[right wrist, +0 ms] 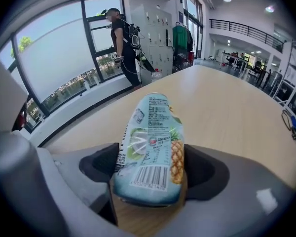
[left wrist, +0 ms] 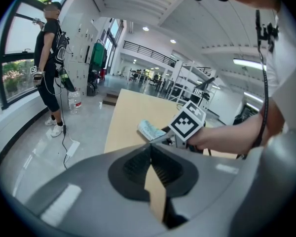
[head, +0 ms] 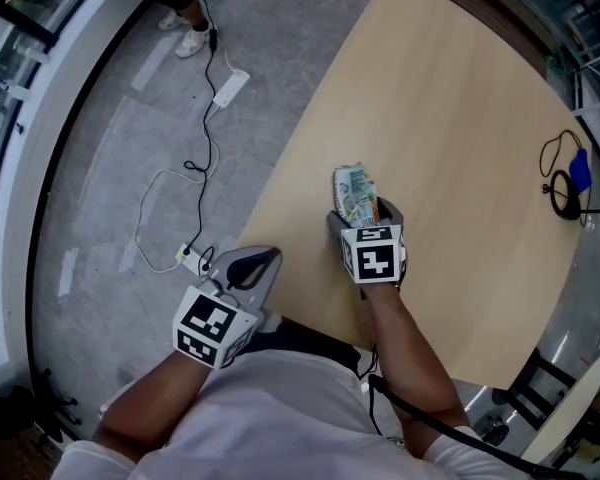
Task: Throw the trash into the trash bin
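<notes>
The trash is a pale blue-green snack pouch (head: 355, 196) printed with a pineapple and a barcode, lying on the light wooden table (head: 460, 118). My right gripper (head: 362, 214) stands open around the pouch's near end, one jaw on each side. In the right gripper view the pouch (right wrist: 150, 147) fills the gap of that gripper (right wrist: 151, 169). My left gripper (head: 264, 258) hovers off the table's left edge above the floor, jaws shut with nothing in them (left wrist: 150, 147). From there the pouch (left wrist: 149, 130) shows ahead. No trash bin is in view.
A white power strip (head: 230, 88) and its cables lie on the grey floor left of the table. A black cable with a blue object (head: 572, 180) sits at the table's right edge. A person (left wrist: 50, 68) stands by the windows. A stool frame (head: 535, 393) is at the lower right.
</notes>
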Demonstrator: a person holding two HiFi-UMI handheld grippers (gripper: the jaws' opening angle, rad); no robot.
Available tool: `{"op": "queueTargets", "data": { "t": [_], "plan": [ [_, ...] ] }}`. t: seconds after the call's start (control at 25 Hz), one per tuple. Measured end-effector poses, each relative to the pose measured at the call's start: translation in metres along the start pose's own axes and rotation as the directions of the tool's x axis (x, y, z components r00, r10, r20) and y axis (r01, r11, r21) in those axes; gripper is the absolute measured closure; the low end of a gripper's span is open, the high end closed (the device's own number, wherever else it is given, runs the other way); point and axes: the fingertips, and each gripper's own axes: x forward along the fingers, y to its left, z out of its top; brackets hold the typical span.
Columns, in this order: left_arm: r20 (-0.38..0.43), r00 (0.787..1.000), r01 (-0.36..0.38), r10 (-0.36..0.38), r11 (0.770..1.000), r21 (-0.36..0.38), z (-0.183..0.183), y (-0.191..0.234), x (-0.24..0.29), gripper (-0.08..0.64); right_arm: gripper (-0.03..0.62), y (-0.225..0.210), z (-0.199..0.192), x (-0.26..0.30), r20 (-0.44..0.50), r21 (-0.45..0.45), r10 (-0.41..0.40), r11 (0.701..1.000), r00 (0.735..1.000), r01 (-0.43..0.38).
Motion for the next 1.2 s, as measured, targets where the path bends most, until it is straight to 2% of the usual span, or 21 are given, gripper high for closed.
{"op": "queueTargets", "data": {
  "t": [0.28, 0.44, 0.52, 0.64, 0.76, 0.92, 1.04, 1.2],
  "plan": [
    [0.021, 1.0, 0.012, -0.012, 1.0, 0.003, 0.001, 0.001, -0.005, 0.552, 0.19, -0.008, 0.007, -0.015, 0.068, 0.055, -0.01, 0.998, 0.998, 0.007],
    [0.029, 0.999, 0.043, -0.044, 0.999, 0.009, 0.0, -0.004, -0.009, 0.552, 0.193, -0.009, 0.005, -0.026, 0.12, 0.153, 0.001, 0.988, 0.993, -0.02],
    [0.029, 0.998, 0.055, -0.055, 0.998, 0.012, -0.002, -0.006, -0.013, 0.552, 0.193, -0.005, 0.004, -0.034, 0.17, 0.228, 0.035, 0.971, 0.985, -0.074],
    [0.034, 0.997, 0.068, -0.069, 0.997, 0.022, -0.005, -0.007, -0.019, 0.552, 0.198, 0.002, 0.002, -0.047, 0.267, 0.347, 0.089, 0.92, 0.96, -0.182],
    [0.04, 0.996, 0.083, -0.084, 0.996, 0.02, -0.008, -0.006, -0.027, 0.552, 0.202, 0.007, -0.001, -0.059, 0.326, 0.412, 0.086, 0.883, 0.941, -0.224],
    [0.046, 0.994, 0.101, -0.103, 0.994, 0.029, -0.011, -0.004, -0.037, 0.552, 0.205, 0.017, -0.006, -0.072, 0.354, 0.45, 0.073, 0.861, 0.933, -0.238],
    [0.062, 0.991, 0.114, -0.116, 0.993, 0.039, -0.009, -0.005, -0.044, 0.552, 0.206, 0.027, -0.003, -0.086, 0.373, 0.445, 0.065, 0.863, 0.925, -0.24],
    [0.109, 0.985, 0.129, -0.133, 0.99, 0.049, -0.003, -0.007, -0.056, 0.552, 0.207, 0.051, 0.008, -0.119, 0.428, 0.424, 0.094, 0.857, 0.899, -0.292]
  ]
}}
